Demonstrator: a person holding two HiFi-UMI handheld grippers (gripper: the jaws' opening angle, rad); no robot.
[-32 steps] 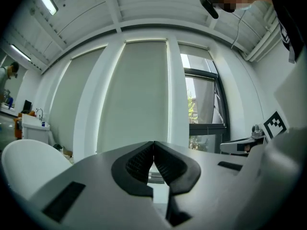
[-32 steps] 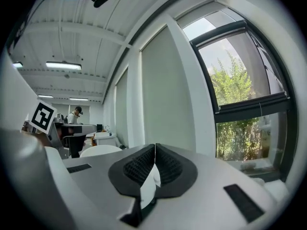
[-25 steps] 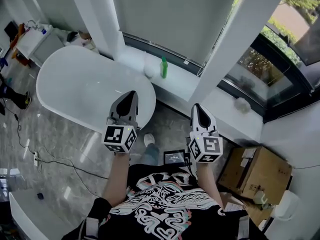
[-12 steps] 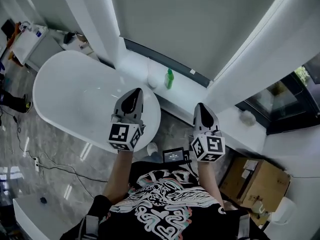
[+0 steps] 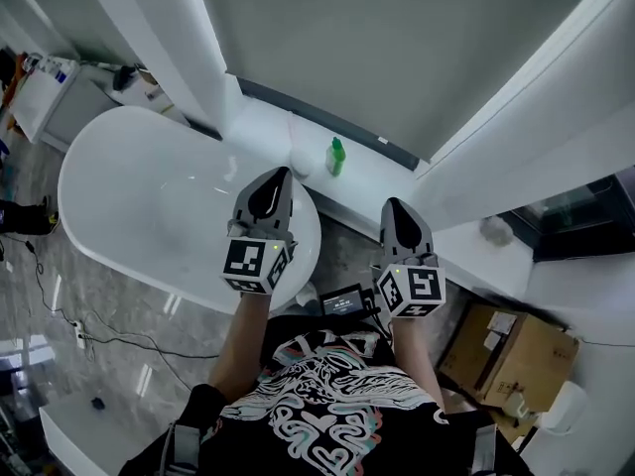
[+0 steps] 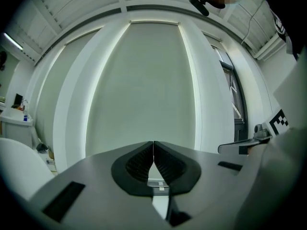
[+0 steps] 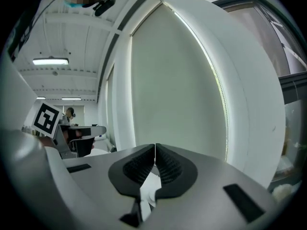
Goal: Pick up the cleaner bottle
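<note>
On ledge [image 5: 382, 182] behind bathtub [image 5: 109, 172], near its right end: cleaner bottle [image 5: 336, 157].

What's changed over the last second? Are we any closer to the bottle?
The person has stepped toward the ledge: the dark window has mostly slid out at the right, and the bottle now sits closer ahead of the left tongs and right tongs. Nothing taken or let go. Both tongs stay shut and empty, and the bottle is still upright by the tub.

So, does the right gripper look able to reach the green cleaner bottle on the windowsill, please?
Probably yes: the gap between the right gripper and the green cleaner bottle on the windowsill looks clear. Its fingers are shut, though, so they would need to open first.
</note>
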